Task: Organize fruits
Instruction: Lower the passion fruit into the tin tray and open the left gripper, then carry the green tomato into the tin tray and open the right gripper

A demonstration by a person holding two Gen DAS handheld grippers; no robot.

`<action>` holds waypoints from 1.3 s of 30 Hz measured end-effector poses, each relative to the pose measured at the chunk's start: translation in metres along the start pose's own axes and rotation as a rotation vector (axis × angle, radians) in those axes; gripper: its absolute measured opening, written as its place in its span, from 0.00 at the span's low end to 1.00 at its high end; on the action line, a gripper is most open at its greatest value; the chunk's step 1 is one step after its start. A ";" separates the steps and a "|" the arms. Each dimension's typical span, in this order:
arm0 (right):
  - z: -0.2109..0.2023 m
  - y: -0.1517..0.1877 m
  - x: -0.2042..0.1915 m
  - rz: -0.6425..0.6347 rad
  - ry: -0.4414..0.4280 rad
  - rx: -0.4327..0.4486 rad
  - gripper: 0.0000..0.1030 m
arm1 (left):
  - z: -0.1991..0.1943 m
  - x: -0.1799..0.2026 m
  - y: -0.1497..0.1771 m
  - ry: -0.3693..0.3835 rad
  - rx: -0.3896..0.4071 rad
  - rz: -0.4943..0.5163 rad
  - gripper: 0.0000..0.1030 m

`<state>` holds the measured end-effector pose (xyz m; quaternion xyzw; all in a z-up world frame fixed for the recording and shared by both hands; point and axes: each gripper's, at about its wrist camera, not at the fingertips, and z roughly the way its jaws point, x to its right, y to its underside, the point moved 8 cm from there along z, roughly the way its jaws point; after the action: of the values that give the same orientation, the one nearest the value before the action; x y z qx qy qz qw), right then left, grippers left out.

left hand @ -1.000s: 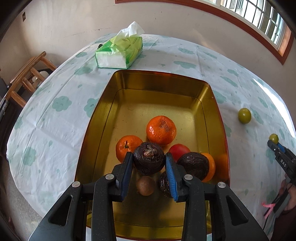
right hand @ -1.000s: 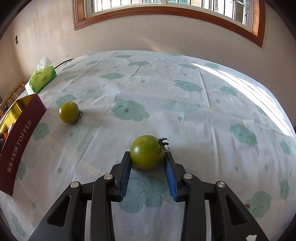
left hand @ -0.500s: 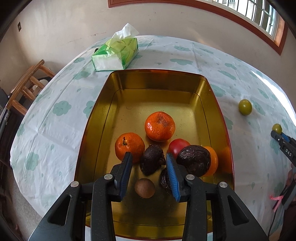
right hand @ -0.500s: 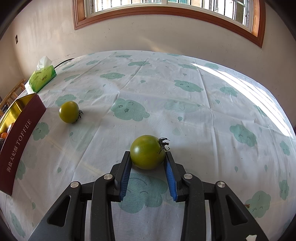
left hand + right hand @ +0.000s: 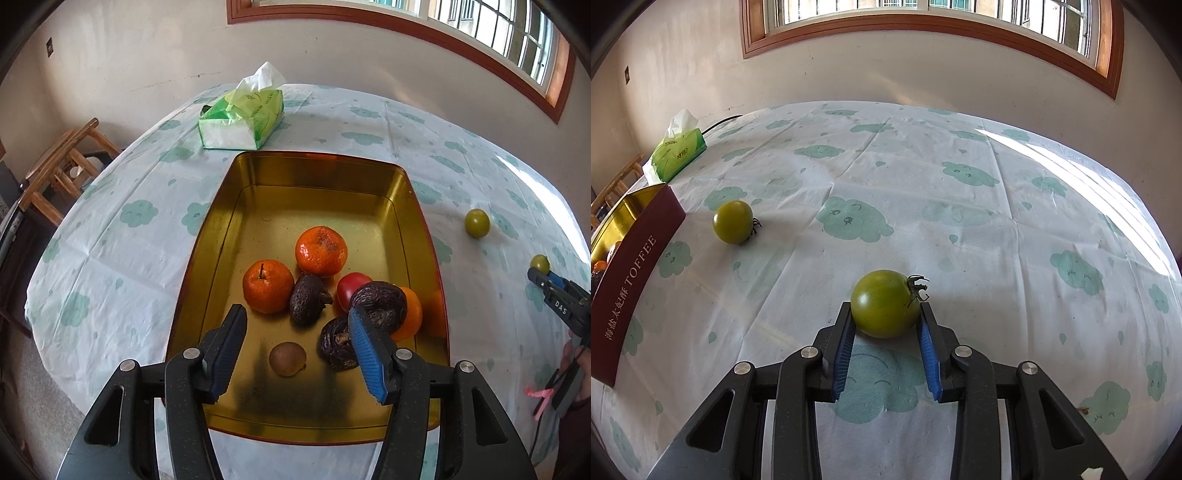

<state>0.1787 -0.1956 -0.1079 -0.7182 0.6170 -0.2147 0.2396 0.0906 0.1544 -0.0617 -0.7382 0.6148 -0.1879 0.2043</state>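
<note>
We are closing the right gripper (image 5: 885,332) on a green tomato (image 5: 885,303) resting on the tabletop (image 5: 960,229); squeezing gently, lifting straight. Our left gripper (image 5: 295,332), jaws wide and empty, is hanging over the toffee tin (image 5: 321,162) holding mandarins (image 5: 320,251), passion fruits (image 5: 308,298) and a red tomato (image 5: 351,290).

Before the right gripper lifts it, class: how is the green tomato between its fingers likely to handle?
The green tomato is round and glossy, so it would probably roll if nudged and might slip against the pads. Its unripe colour suggests firm flesh that tolerates a moderate squeeze. The right gripper touches it only near the fingertips, so the hold may be shallow.
</note>
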 end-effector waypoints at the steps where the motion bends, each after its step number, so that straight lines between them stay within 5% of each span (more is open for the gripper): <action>1: -0.002 -0.001 -0.002 -0.004 -0.005 0.003 0.30 | -0.001 -0.001 0.001 -0.006 0.006 -0.001 0.57; 7: -0.025 -0.007 -0.044 -0.072 -0.070 0.027 0.30 | -0.012 -0.009 0.002 -0.032 0.035 -0.015 0.57; 22: -0.060 -0.024 -0.229 -0.368 -0.327 0.066 0.30 | -0.026 -0.040 0.007 -0.048 0.054 -0.091 0.57; 31: -0.052 -0.019 -0.274 -0.454 -0.334 0.063 0.30 | -0.029 -0.057 0.011 -0.054 0.054 -0.126 0.57; 39: -0.057 -0.021 -0.295 -0.400 -0.435 0.050 0.30 | -0.030 -0.064 0.009 -0.061 0.060 -0.141 0.57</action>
<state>0.1175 0.0940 -0.0534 -0.8487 0.3918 -0.1138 0.3367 0.0555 0.2143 -0.0426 -0.7785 0.5490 -0.1978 0.2312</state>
